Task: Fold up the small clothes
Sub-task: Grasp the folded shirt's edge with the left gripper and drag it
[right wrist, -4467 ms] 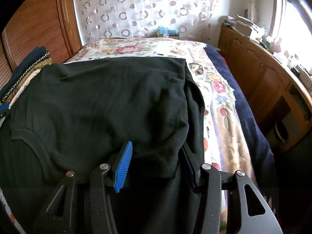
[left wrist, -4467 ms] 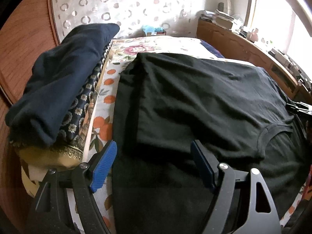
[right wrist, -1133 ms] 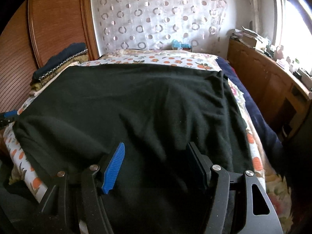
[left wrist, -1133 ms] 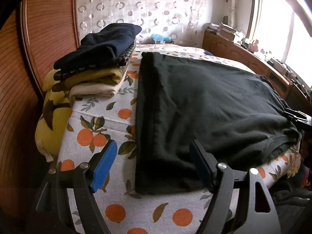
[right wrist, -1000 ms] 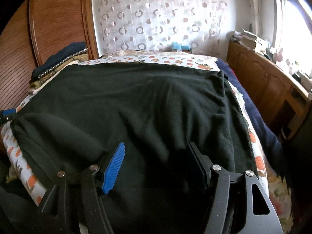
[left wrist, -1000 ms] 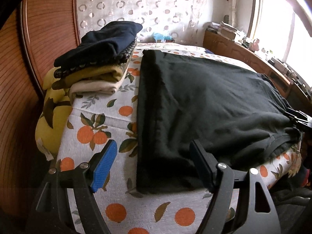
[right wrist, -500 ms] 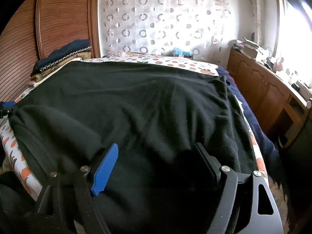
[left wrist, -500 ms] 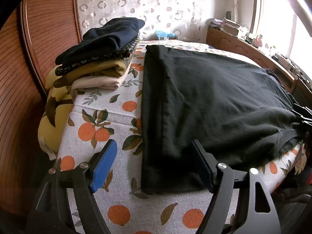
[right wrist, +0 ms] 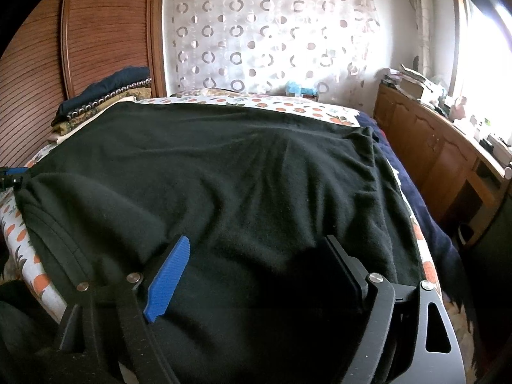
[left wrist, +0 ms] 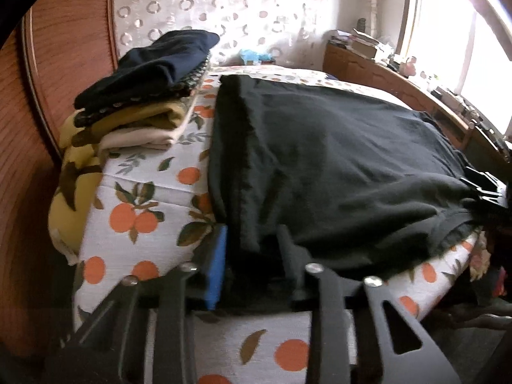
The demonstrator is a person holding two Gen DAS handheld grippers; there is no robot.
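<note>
Item 1, far left: stack of folded clothes [left wrist: 144, 96], dark blue piece on top, against the wooden headboard [left wrist: 57, 48]; not part of this step.

Item 2: my left tongs [left wrist: 252, 256]. Jaws have just been closing and now pinch the near left corner of the black garment [left wrist: 336, 166], cloth bunched between the blue pad and the black one. Half a second ago they stood wide around that same corner. My reading: the grip for the next fold is taken on this side.

Item 3: black garment, spread flat on the orange-print bedcover [left wrist: 137, 198], near the foot edge. Its long axis runs away from me toward the curtain [right wrist: 272, 38]; the neckline lies at the near edge, between my two tongs, so the hem points to the far end.

Item 4, right: my right tongs [right wrist: 256, 268]. Jaws have just been widening and stand open over the near right part of the garment, pads clear of the cloth. Nothing held; this corner is not yet taken.
</note>
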